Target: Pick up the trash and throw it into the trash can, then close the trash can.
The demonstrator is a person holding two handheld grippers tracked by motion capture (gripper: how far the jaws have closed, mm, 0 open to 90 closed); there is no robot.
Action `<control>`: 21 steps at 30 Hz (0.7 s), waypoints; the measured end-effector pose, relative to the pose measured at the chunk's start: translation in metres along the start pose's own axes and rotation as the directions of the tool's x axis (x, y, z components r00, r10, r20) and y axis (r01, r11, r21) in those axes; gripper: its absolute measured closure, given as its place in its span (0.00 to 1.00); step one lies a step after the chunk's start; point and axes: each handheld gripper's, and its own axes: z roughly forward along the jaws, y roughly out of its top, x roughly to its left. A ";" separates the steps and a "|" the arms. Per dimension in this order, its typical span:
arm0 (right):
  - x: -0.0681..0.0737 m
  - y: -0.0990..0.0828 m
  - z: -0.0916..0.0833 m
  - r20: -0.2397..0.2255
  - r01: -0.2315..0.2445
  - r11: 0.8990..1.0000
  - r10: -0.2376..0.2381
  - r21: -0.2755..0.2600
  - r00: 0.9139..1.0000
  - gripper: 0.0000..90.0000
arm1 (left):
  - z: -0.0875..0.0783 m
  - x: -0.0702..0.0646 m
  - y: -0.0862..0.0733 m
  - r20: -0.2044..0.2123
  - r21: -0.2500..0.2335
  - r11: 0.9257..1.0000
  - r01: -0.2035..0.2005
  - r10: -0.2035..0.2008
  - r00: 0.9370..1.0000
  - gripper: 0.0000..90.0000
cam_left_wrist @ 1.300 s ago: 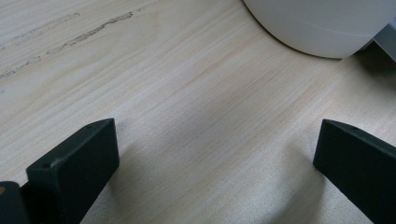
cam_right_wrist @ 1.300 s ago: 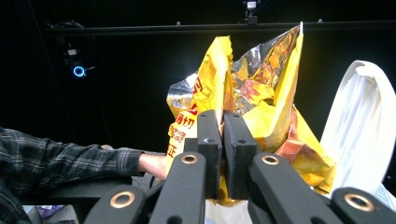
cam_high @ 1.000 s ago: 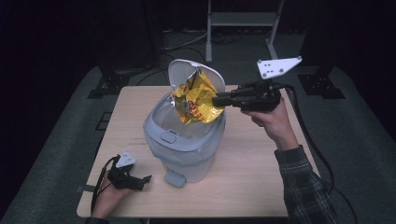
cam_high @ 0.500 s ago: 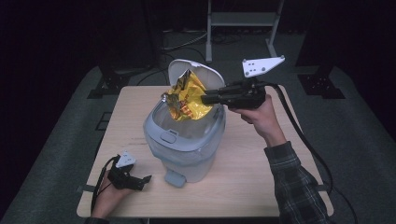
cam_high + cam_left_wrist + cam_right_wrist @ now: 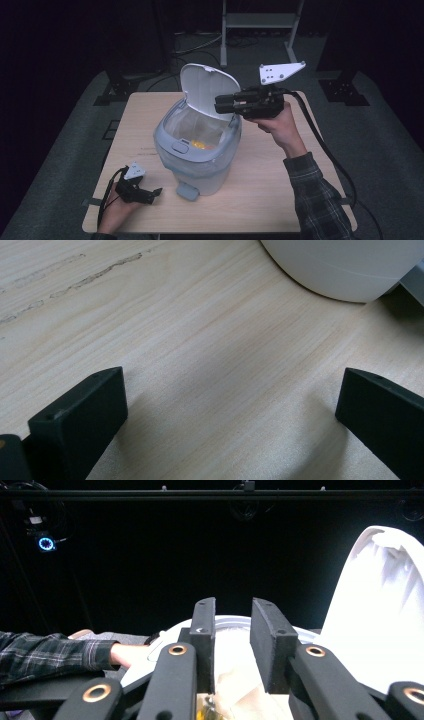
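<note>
A pale blue bin [image 5: 197, 160] stands mid-table with its white lid [image 5: 207, 90] flipped up. A scrap of the yellow snack bag [image 5: 199, 145] shows deep inside its liner. My right gripper [image 5: 218, 105] hovers level over the bin's far rim, in front of the lid. Its jaws have just been opening, and in the right gripper view the right gripper [image 5: 232, 625] has a narrow empty gap, with the bag [image 5: 205, 712] below it and the lid [image 5: 380, 625] to the right. My left gripper [image 5: 156, 192] rests on the table at the front left, its jaws spread wide. The left gripper [image 5: 230, 390] has bare wood between its jaws.
The wooden table [image 5: 280, 195] has free room to the right of the bin and behind it. The bin's grey pedal [image 5: 187, 191] juts toward the front edge, close to my left gripper. The bin's base [image 5: 345, 265] lies just ahead of the left jaws. Dark floor surrounds the table.
The yellow bag has left my right gripper and dropped into the bin. The right jaws have parted slightly and shifted left over the bin. The left gripper has not moved.
</note>
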 end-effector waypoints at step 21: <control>0.010 -0.008 -0.031 0.089 0.025 0.998 -0.030 0.055 0.996 0.97 | 0.001 0.001 0.001 -0.001 -0.003 1.000 0.000 0.000 1.000 0.00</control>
